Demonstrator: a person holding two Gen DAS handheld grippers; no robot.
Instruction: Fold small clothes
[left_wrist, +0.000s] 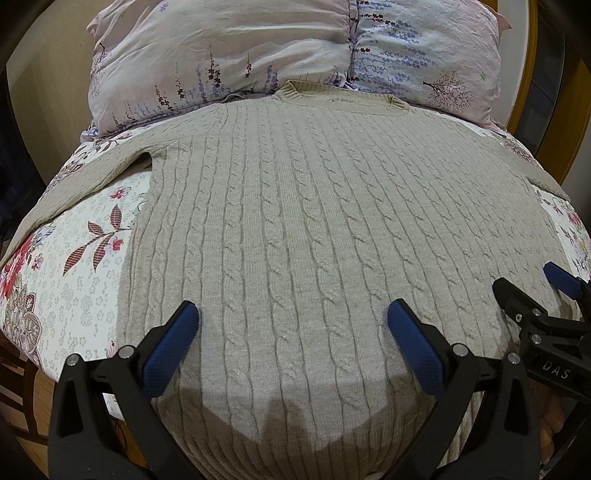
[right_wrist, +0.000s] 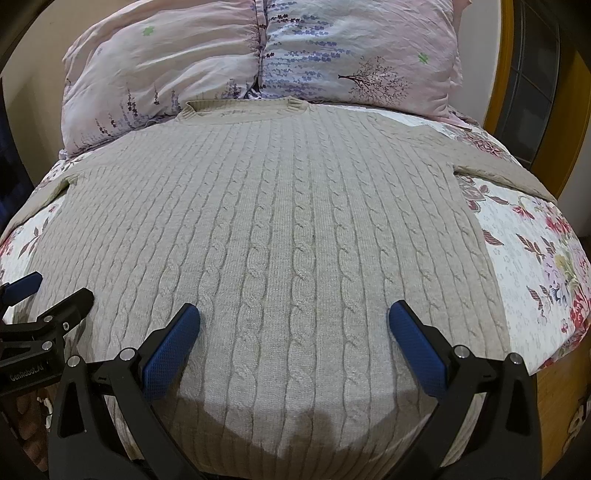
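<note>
The cable-knit sweater (left_wrist: 314, 221) lay flat on the bed (left_wrist: 74, 280) (soft, floppy); both tools, left tool (left_wrist: 291, 328) and right tool (right_wrist: 293, 328), hovered spread; its hem corners looked best to pinch.

My left camera sits low at the near edge of the beige cable-knit sweater (left_wrist: 295, 221), close above it, facing the pale flowered pillows (left_wrist: 258, 55). My right camera looks the same way from just beside it. The 2 views share the sweater, the pillows and the flowered bedspread (right_wrist: 524, 266).
</note>
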